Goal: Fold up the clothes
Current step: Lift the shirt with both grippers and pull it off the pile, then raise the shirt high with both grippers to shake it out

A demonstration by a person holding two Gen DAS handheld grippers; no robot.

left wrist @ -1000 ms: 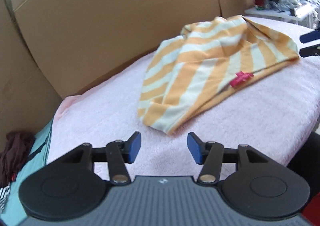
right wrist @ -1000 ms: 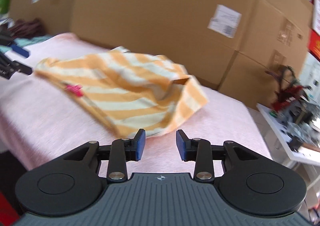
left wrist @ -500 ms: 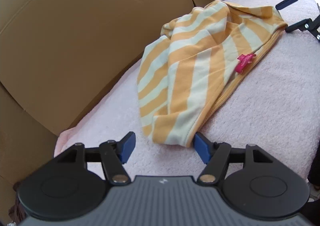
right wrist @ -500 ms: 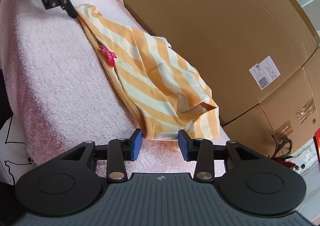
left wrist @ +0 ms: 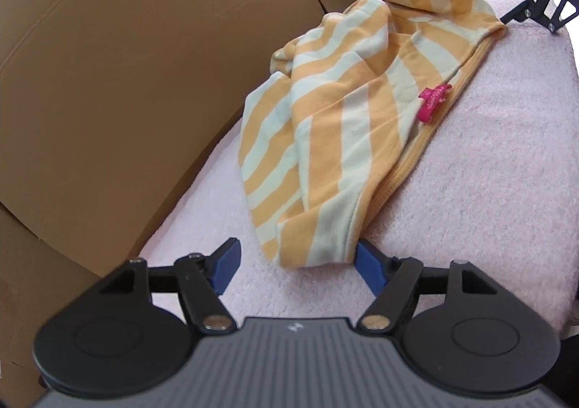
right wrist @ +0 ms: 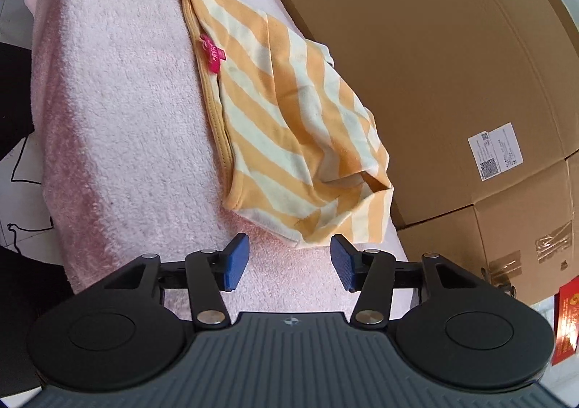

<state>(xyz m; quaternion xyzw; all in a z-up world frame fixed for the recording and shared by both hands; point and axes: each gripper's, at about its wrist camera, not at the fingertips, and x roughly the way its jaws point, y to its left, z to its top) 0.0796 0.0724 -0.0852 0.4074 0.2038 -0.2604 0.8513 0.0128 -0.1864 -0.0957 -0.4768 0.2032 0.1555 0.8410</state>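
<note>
Both grippers have come closer to the striped garment (left wrist: 347, 140) lying rumpled on the pink blanket (left wrist: 488, 191). The left gripper (left wrist: 295, 263) and the right gripper (right wrist: 289, 259) now stand wide open and empty at opposite ends, probably ready to grasp it.

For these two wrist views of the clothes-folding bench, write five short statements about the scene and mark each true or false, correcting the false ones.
1. The striped garment is orange and pale. True.
2. The left gripper is clamped shut on the cloth. False: it is open, with one end of the garment between its fingers.
3. A pink tag sits near the garment's hem. True.
4. The garment lies on a bare wooden table. False: it lies on a pink fleecy cover.
5. The right gripper is open at the other end. True.
</note>
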